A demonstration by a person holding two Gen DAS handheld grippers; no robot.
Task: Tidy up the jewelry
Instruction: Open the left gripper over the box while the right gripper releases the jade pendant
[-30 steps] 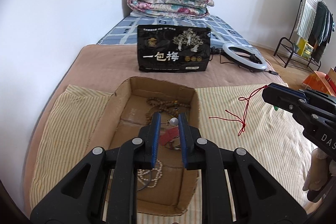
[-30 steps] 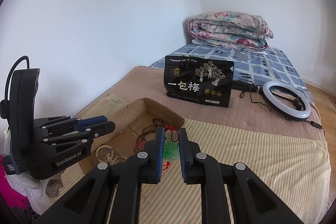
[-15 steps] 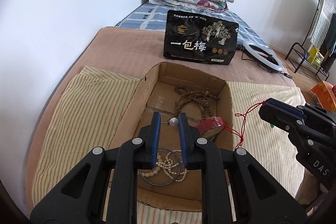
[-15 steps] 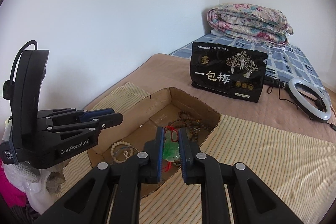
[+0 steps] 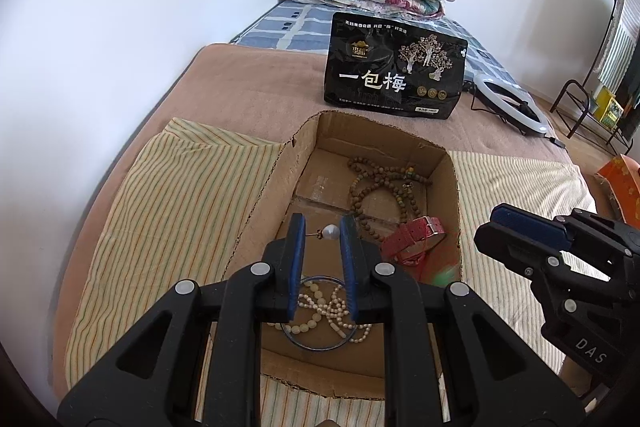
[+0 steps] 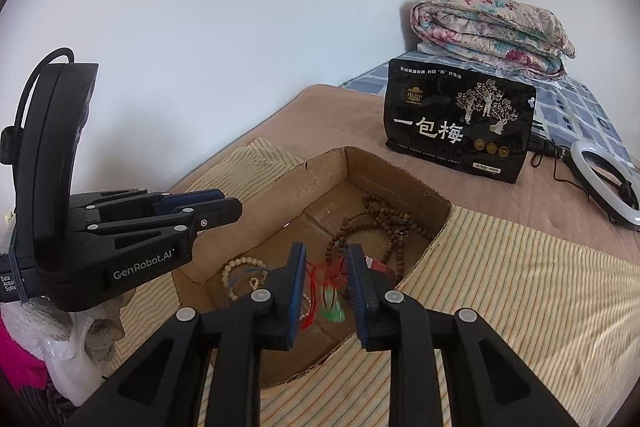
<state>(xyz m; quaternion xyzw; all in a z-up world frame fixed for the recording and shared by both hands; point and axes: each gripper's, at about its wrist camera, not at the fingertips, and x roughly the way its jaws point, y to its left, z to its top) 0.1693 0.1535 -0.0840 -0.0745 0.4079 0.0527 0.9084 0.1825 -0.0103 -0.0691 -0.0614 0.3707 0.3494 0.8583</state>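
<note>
Left tongs (image 5: 322,235) pinch pearl earring (image 5: 330,231) over cardboard box (image 5: 256,211), ready to drop | right tongs (image 6: 326,259) apart, green pendant (image 6: 333,307) blurred below, apparently released.

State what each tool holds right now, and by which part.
The left tool pinches a pearl earring endwise, pearl against one finger, post against the other. The right tool holds nothing; the green pendant is in the box.
</note>
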